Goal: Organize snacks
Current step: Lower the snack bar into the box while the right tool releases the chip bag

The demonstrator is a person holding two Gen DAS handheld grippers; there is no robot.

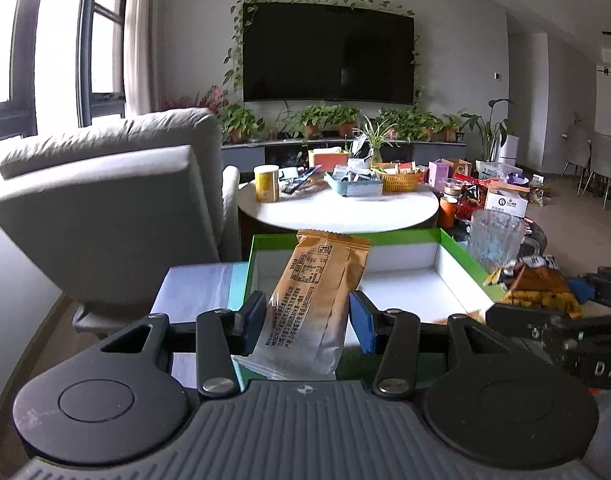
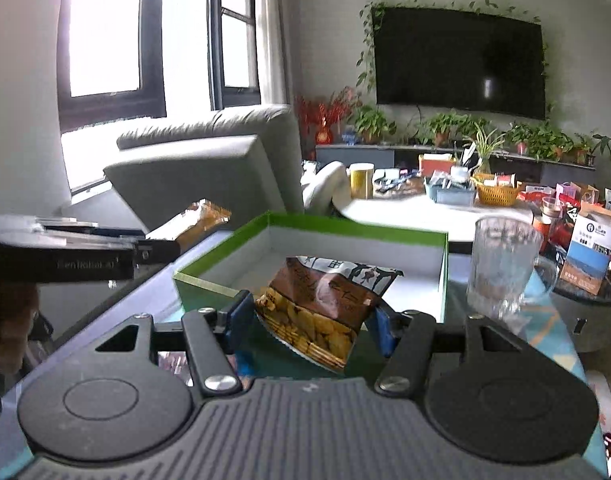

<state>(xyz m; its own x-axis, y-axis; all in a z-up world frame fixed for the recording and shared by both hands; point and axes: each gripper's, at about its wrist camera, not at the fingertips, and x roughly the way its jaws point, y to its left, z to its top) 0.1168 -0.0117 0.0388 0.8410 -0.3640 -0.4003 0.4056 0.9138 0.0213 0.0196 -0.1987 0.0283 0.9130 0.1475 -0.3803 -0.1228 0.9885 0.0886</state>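
L gripper (image 1: 308,316) clamps tan snack pkt (image 1: 319,280), its lower end hidden; R gripper (image 2: 311,318) holds brown cracker bag (image 2: 325,304). Green box (image 2: 443,280) at 12 o'clock, near wall cut off.

The tan snack packet (image 1: 320,292) looked like glossy crinkled plastic film, clear at its near end. The brown cracker bag (image 2: 325,308) was shiny foil-like film. The green box (image 1: 461,248) seemed matt card, white inside. The ribbed tumbler (image 2: 501,264) was clear glass.
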